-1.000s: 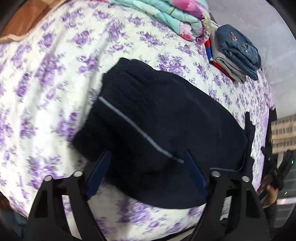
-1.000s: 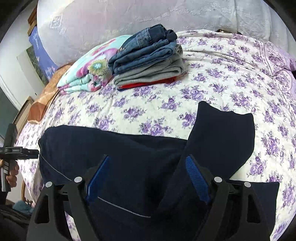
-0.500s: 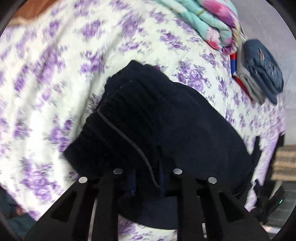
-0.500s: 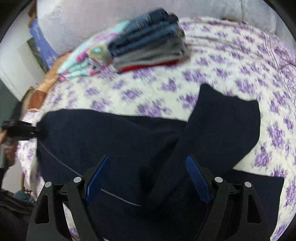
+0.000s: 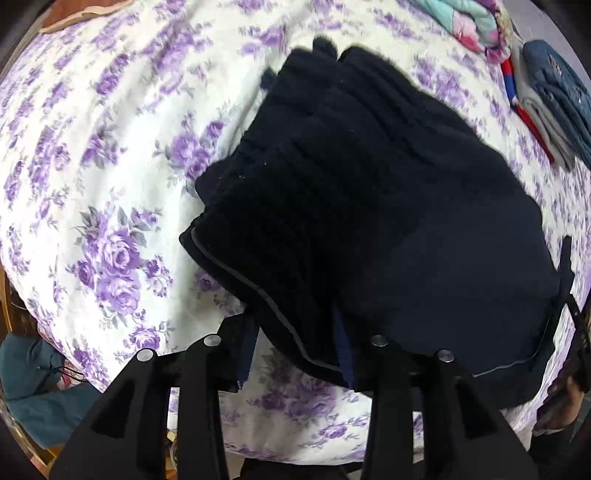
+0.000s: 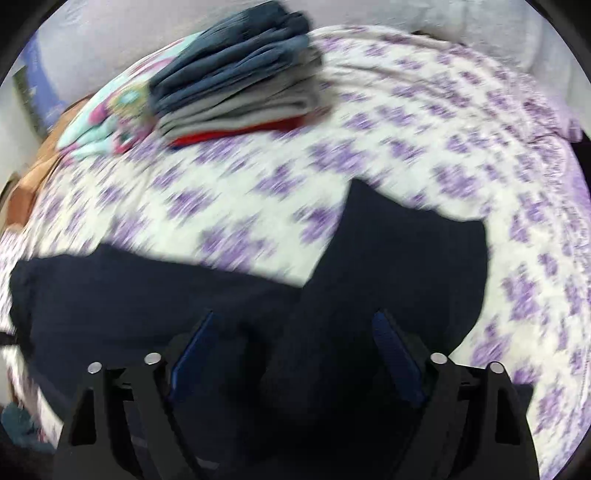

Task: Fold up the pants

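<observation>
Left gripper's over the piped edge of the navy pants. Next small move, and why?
Probably ease the left gripper lower and close again. Its jaws are opening, with the piped fold edge of the navy pants between the pads but not visibly pinched. The right gripper hangs open over the pants, gripping nothing.

A bed sheet (image 5: pixel 122 122), white with purple flowers, covers the bed. On it, far from the camera, lies a stack of folded clothes (image 6: pixel 236 81): jeans (image 6: pixel 229 59) on top, grey cloth (image 6: pixel 243 110) under them, and a red piece (image 6: pixel 236 134) at the bottom. Just beside the stack lies a folded quilt (image 6: pixel 99 129) in teal with pink flowers. A brown edge (image 5: pixel 77 14) shows past the sheet. Teal cloth (image 5: pixel 33 384) lies beside the bed, low down.
</observation>
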Available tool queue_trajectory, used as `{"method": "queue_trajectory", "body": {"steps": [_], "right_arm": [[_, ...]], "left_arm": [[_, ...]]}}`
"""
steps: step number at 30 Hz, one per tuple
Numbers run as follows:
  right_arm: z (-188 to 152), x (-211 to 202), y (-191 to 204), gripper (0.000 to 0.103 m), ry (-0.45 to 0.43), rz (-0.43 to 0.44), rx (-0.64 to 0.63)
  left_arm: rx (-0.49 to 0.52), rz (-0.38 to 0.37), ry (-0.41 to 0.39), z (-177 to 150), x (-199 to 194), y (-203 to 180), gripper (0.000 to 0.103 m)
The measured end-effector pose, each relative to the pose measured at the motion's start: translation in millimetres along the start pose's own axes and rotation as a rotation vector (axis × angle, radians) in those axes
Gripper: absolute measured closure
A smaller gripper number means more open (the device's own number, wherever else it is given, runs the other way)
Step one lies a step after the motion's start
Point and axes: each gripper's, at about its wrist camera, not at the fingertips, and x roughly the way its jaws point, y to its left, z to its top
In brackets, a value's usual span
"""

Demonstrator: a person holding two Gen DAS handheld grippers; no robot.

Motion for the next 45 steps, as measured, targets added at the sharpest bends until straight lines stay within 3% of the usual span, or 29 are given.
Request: {"method": "queue_trajectory", "body": {"steps": [5,8,10,11,12,13,15,19,23,25,31,34,39,44,45], "right_arm": [[41,33,-12,0.014,0.003,-0.138,0.044],[57,70,-8,0.017,0.072,-0.279,-0.003],[57,91,-17,0.062,0.122,-0.292,-0.007],[57,90,-26,0.066,0.122,-0.274,0.022],[56,81,-38,0.088,0.104,-0.241,0.075],[53,72,-46,0.092,0.092,-0.223,0.102],[45,39,-63,0.093,0.011,-0.193,0.147],[2,-69,-114,0.093,-0.19,-0.082,0.282],[-61,-133,-157,0.093,-0.255,-0.048,0.433],[-99,-134,-172,0.092,-0.225,-0.03,0.508],[-205,-71,-187,0.092,-0.028,-0.025,0.757],[-212,-74,-182,0.091,-0.054,-0.021,0.767],[-196,-105,-173,0.092,-0.121,-0.036,0.71],[-198,-119,-172,0.092,-0.095,-0.071,0.674],[-205,-111,-177,0.081,-0.06,-0.097,0.686]], "left_arm": [[0.086,0.005,-0.052,0,-31,-7,0.063],[0.107,0.018,-0.103,0,-47,-10,0.051],[0.126,0.025,-0.119,1,-51,-11,0.045],[0.125,0.029,-0.116,3,-49,-11,0.045],[0.117,0.028,-0.108,5,-47,-9,0.045],[0.112,0.027,-0.103,7,-45,-12,0.045],[0.109,0.033,-0.086,12,-38,-10,0.045],[0.127,0.045,-0.07,23,-29,-10,0.045],[0.152,0.077,-0.051,35,-18,-17,0.045],[0.177,0.09,-0.042,39,-14,-19,0.044],[0.22,0.113,-0.035,42,-8,-28,0.044],[0.232,0.112,-0.042,45,-6,-28,0.044],[0.219,0.113,-0.079,44,-13,-20,0.043],[0.218,0.101,-0.091,42,-15,-15,0.041],[0.22,0.102,-0.089,42,-13,-13,0.04]]}}
